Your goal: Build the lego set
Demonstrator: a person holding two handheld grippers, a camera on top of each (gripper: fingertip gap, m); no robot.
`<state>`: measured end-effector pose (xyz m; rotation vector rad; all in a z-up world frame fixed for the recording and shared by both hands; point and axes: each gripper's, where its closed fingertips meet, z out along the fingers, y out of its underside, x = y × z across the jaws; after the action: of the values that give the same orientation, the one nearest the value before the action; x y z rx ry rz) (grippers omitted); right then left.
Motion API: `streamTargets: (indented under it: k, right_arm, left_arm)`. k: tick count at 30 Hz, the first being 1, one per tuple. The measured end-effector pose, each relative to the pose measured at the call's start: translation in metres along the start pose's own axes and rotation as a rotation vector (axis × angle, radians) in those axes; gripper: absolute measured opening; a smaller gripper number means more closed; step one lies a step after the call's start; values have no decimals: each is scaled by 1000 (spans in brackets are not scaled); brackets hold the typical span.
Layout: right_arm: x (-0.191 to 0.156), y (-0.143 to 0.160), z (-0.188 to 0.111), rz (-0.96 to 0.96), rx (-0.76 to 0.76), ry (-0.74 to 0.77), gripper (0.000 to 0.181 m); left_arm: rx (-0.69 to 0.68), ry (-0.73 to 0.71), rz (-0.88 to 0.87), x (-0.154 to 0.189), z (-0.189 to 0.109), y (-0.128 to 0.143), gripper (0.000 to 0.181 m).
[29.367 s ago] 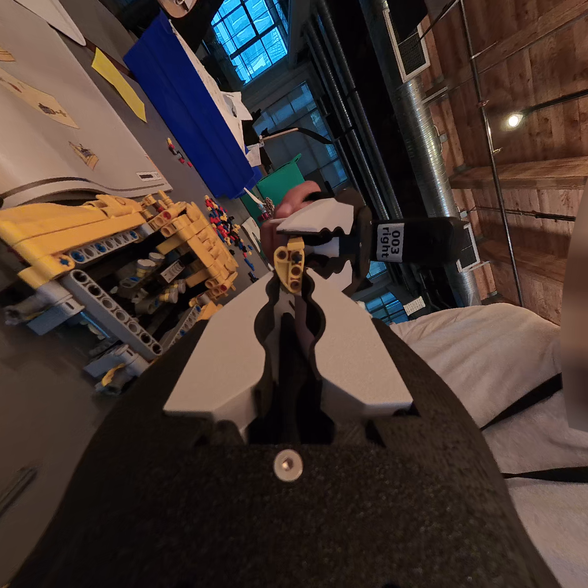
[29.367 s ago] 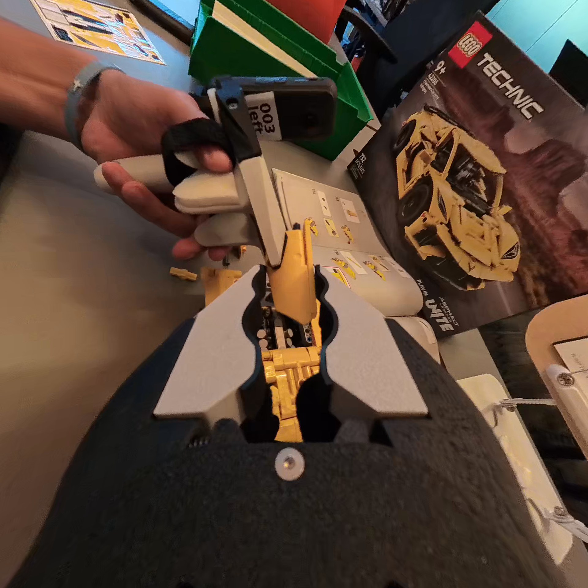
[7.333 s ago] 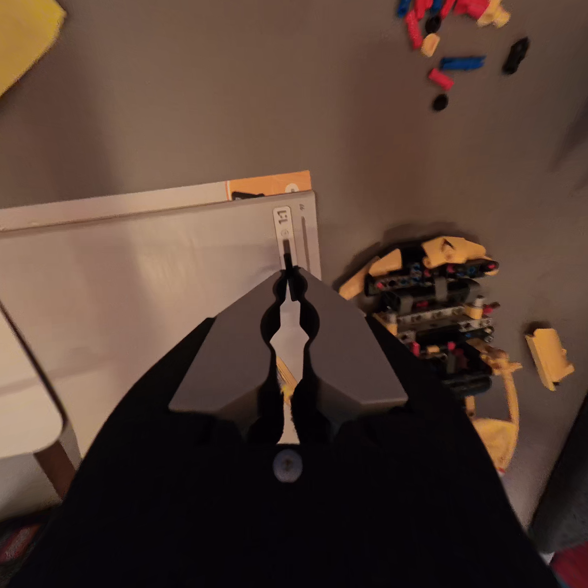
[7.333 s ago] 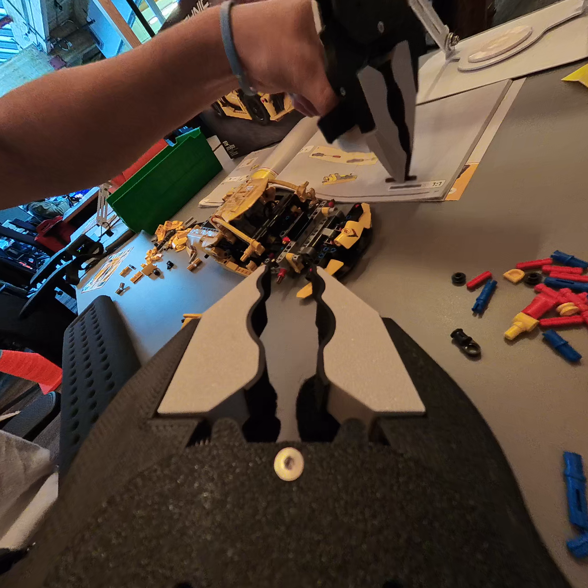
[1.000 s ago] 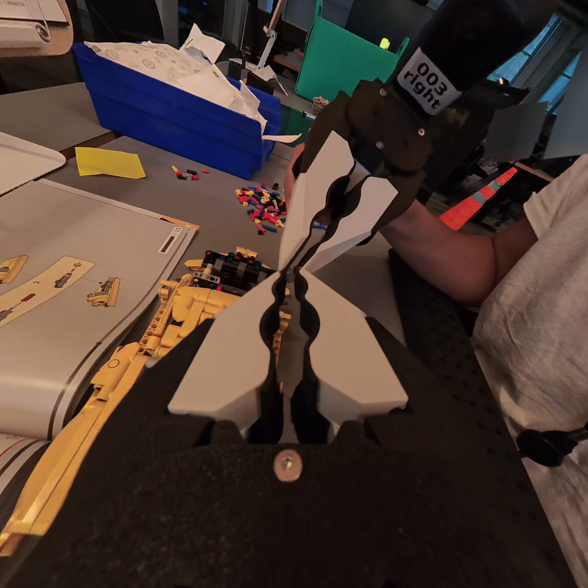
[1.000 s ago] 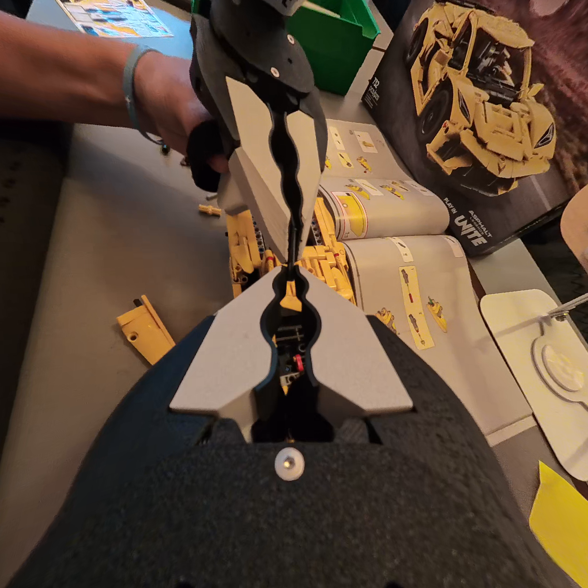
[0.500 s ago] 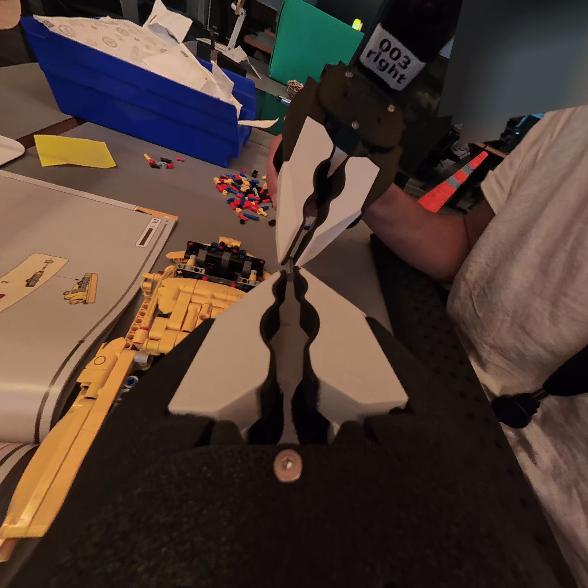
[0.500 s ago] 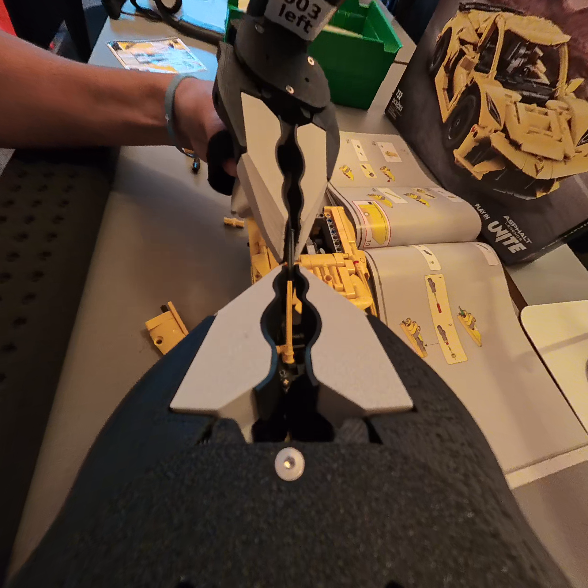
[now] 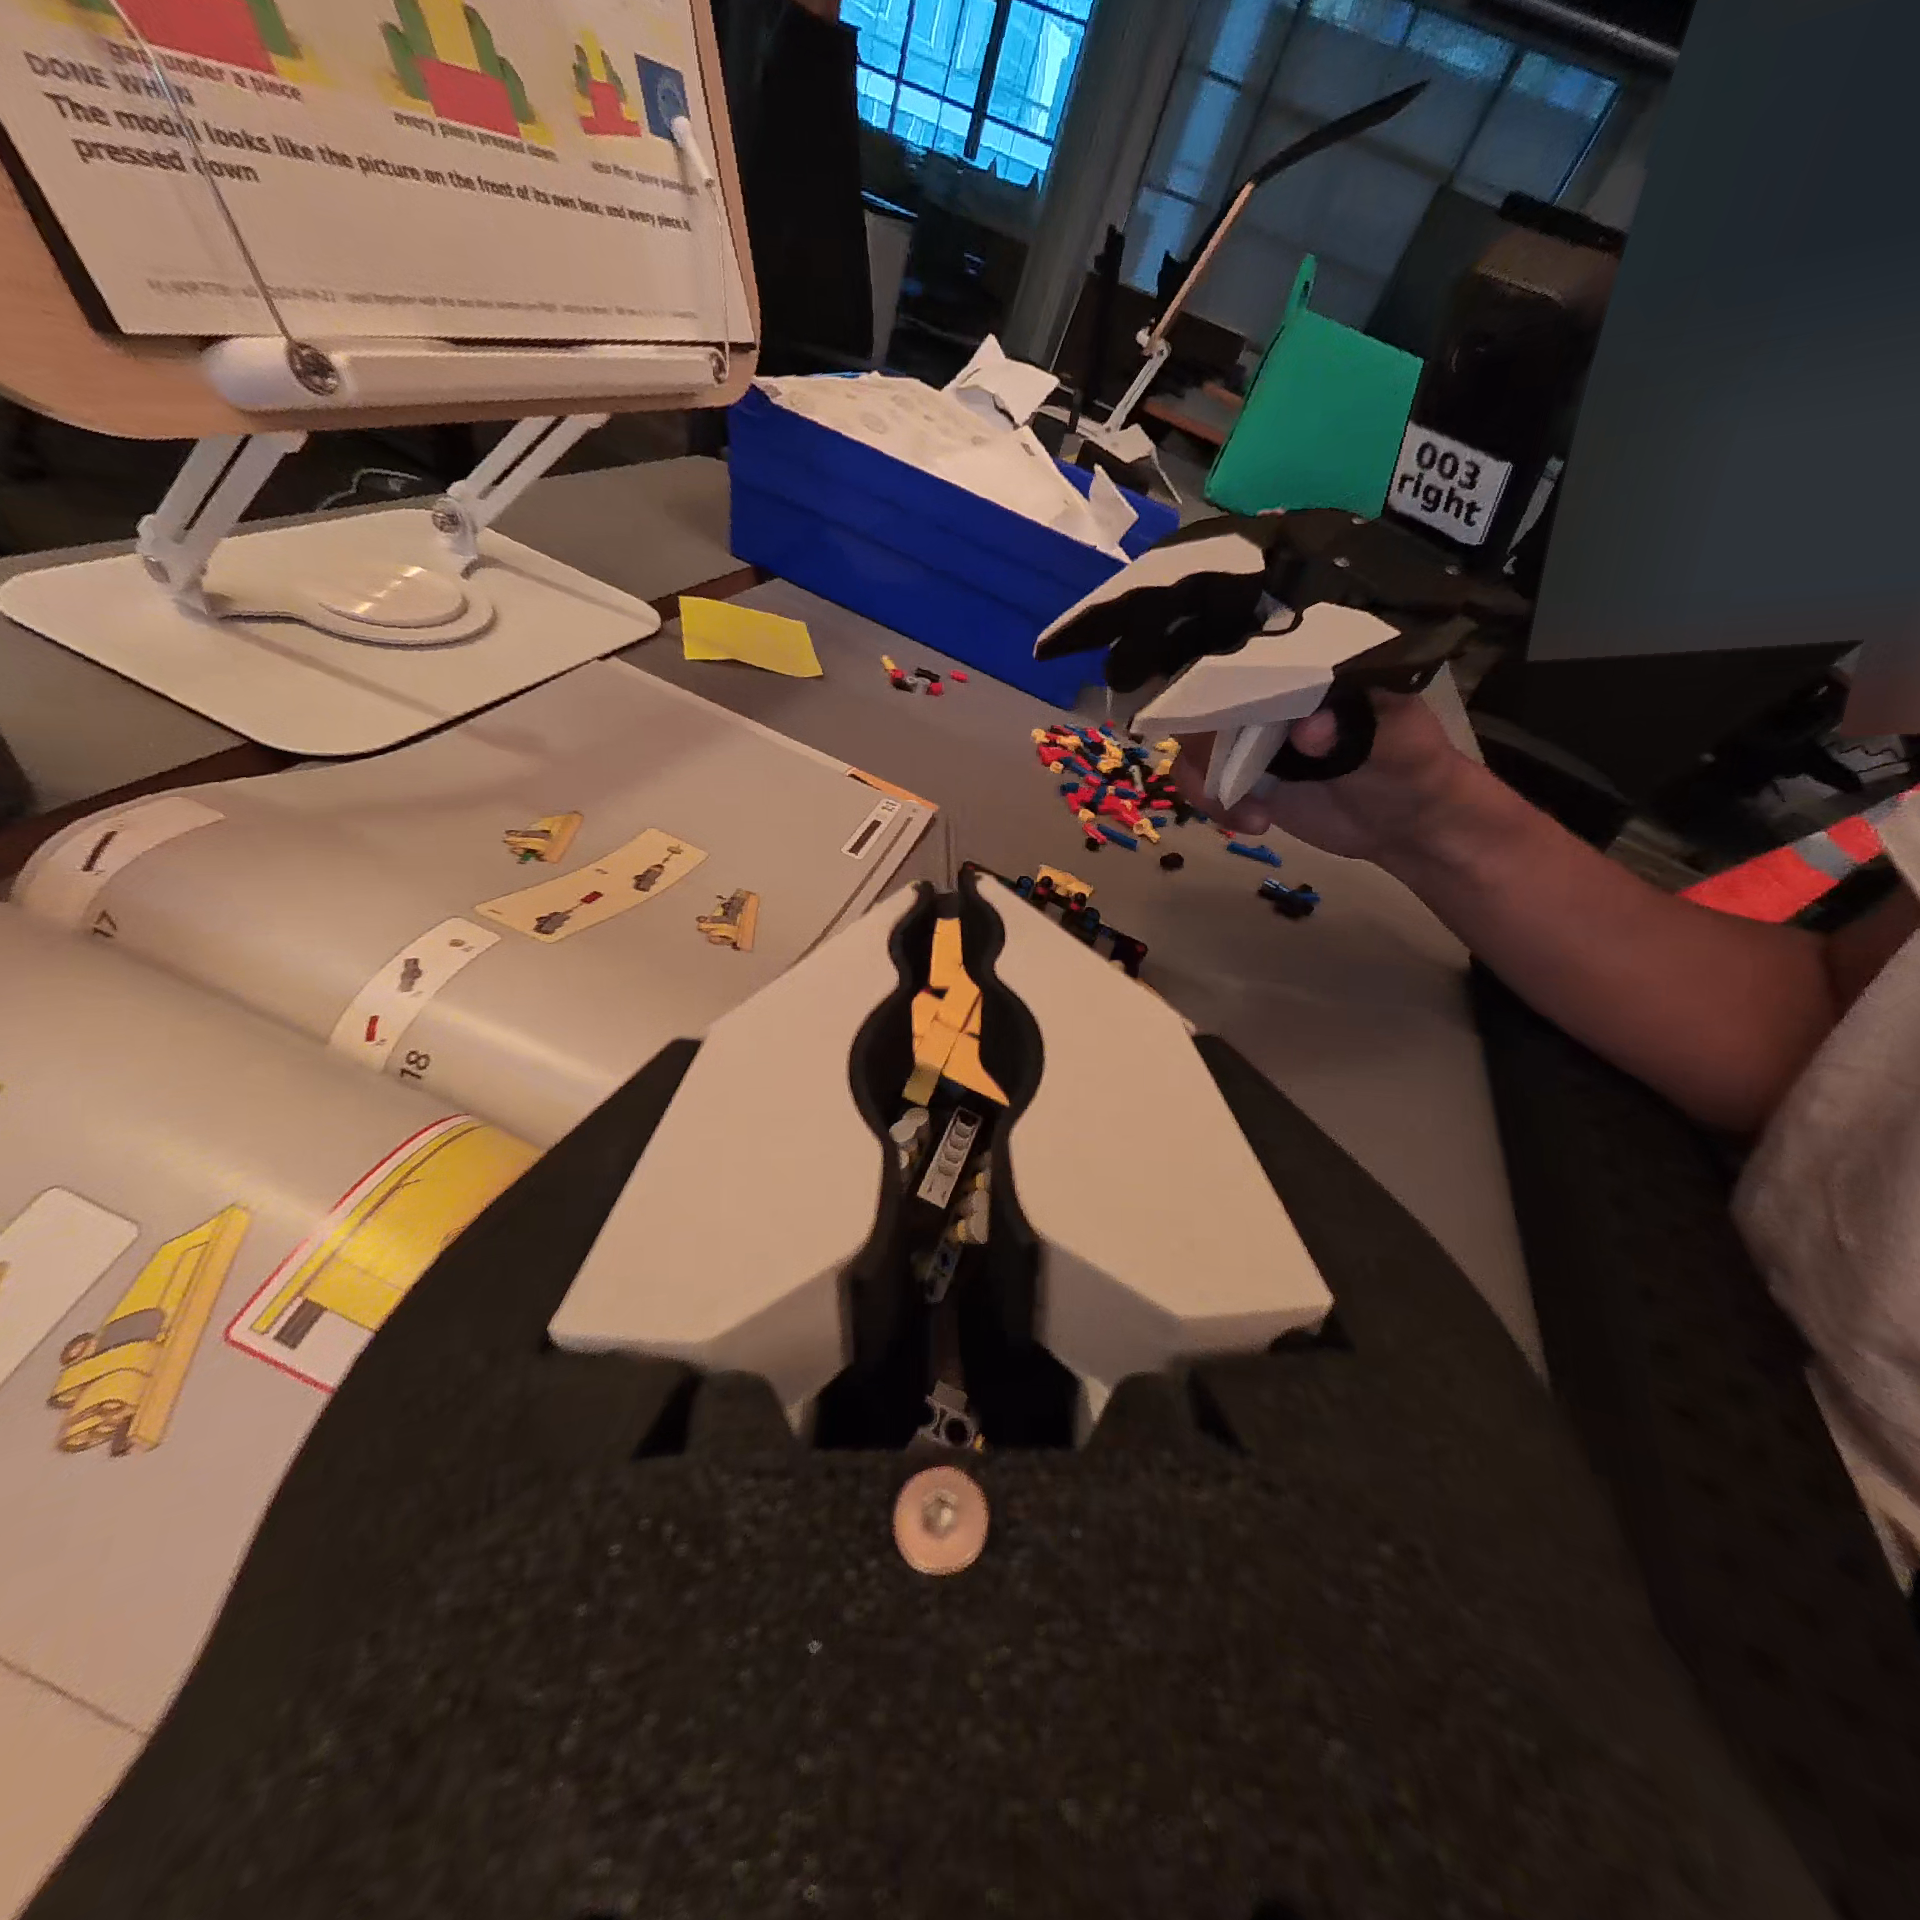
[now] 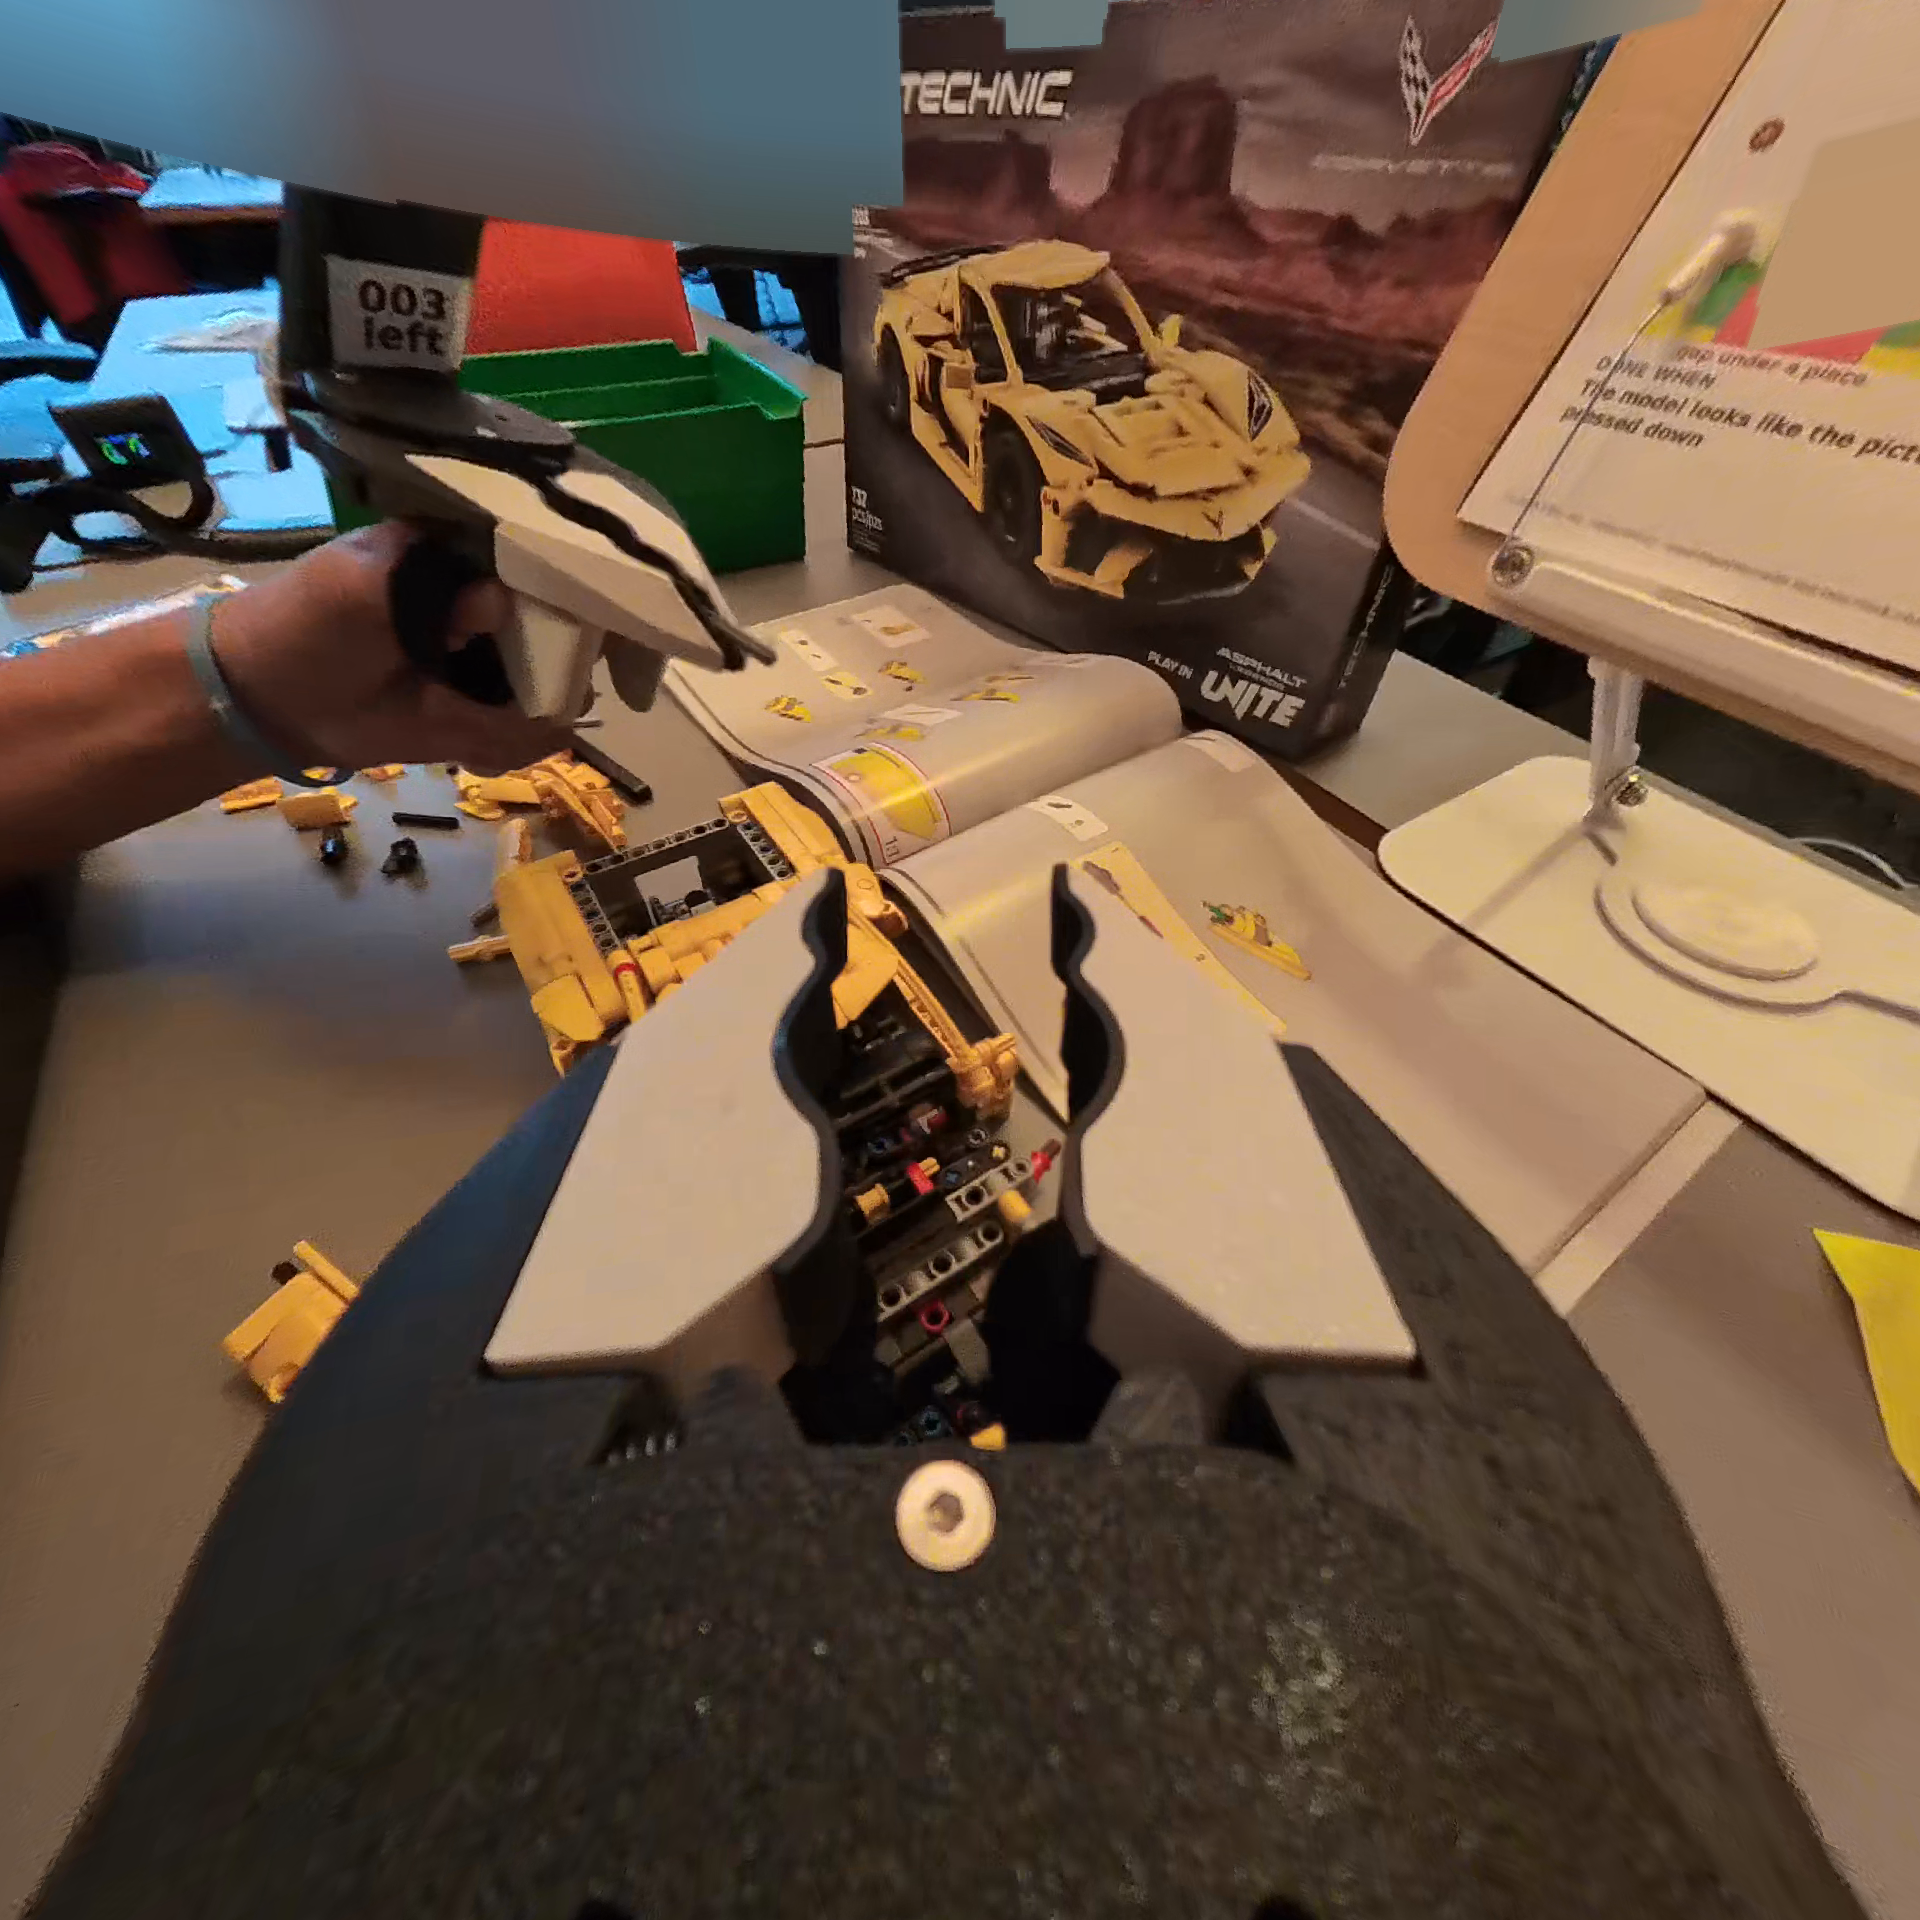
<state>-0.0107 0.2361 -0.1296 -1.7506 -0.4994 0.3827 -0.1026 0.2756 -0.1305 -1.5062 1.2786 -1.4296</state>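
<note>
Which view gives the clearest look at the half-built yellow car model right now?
The right wrist view: the car model lies on the table in front of the open right gripper, its black frame and yellow panels exposed. The left wrist view shows only slivers of it between the left gripper's nearly closed fingers.

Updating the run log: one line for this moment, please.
left gripper: shut, empty | right gripper: open, above yellow car model | instruction booklet: open
</note>
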Motion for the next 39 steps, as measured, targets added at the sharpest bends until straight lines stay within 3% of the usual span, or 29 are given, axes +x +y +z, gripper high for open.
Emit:
streamTargets:
  k: [13,18,20,22,24,28,33,36,39]
  right_arm:
    - [-4,0,6,-3,2,-1,36]
    - [-35,0,7,-68,-62,-110,33]
    - [-67,1,4,-78,-96,-258,32]
    - [-107,17,-4,-53,-200,-447,34]
    - [-136,50,-15,-39,-320,-522,37]
    - [-155,115,-29,-200,-544,-430,47]
    - [-156,126,-29,-299,-526,-350,54]
    - [-157,128,-22,-325,-492,-398,66]
    - [-158,127,-21,-304,-535,-460,61]
  left_arm:
    - [0,-1,99,20,2,-11,3]
    - [0,-36,106,15,-2,-14,4]
    - [-1,-37,106,15,-1,-14,4]
    - [0,-51,119,15,-1,-14,4]
    - [-14,-65,125,12,0,-10,4]
    - [-46,-103,137,3,0,-5,4]
    - [-33,-158,127,-14,-16,-10,4]
    - [-13,-175,91,-24,-27,-14,4]
    - [-2,-179,68,-29,-32,-16,4]
